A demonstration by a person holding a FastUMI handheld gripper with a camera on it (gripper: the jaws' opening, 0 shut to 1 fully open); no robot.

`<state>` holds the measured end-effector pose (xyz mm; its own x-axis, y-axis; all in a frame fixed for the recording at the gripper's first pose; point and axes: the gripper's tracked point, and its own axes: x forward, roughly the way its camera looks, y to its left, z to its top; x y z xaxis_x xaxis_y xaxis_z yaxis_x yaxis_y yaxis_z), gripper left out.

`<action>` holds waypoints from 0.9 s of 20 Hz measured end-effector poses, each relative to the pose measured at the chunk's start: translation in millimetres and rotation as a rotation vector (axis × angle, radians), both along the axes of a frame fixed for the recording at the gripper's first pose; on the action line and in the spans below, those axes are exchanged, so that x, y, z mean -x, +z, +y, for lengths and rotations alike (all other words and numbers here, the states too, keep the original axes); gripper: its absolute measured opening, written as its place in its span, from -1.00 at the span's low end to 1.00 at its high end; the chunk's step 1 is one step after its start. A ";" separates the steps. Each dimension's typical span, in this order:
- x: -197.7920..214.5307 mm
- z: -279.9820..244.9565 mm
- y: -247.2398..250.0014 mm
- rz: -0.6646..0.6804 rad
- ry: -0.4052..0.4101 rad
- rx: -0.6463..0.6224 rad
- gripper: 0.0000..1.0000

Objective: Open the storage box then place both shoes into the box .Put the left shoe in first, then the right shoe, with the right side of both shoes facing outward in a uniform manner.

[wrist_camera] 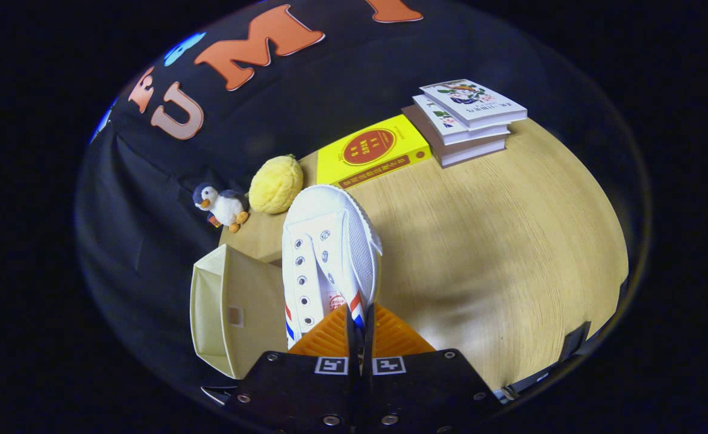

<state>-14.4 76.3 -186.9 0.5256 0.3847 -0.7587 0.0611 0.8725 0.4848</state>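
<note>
My gripper [360, 322] is shut on the side wall of a white canvas shoe [328, 253] with red and blue stripes near its heel. The shoe hangs above the wooden table [498, 253], toe pointing away from me, its laced top turned to the left. Below and to the left of the shoe stands the cream storage box [233, 310], with its flat top facing up and its side wall at the table's edge. Whether its lid is open I cannot tell.
Beyond the shoe's toe lie a yellow plush fruit [276, 184], a small penguin toy [222, 205] and a yellow book [370, 150]. A stack of three books [468, 120] sits farther back to the right. The black cloth wall hangs behind.
</note>
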 end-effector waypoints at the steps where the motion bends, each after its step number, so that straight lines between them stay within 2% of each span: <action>1: -0.3 13.5 9.1 -0.011 0.005 0.002 -1.00; 11: 15.9 149.9 88.1 -0.057 0.070 -0.012 -0.99; 18: 27.5 210.8 80.8 -0.016 0.124 0.060 -1.00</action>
<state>-42.0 287.1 -106.0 0.4893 0.4016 -0.7742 -0.0560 0.9003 0.4316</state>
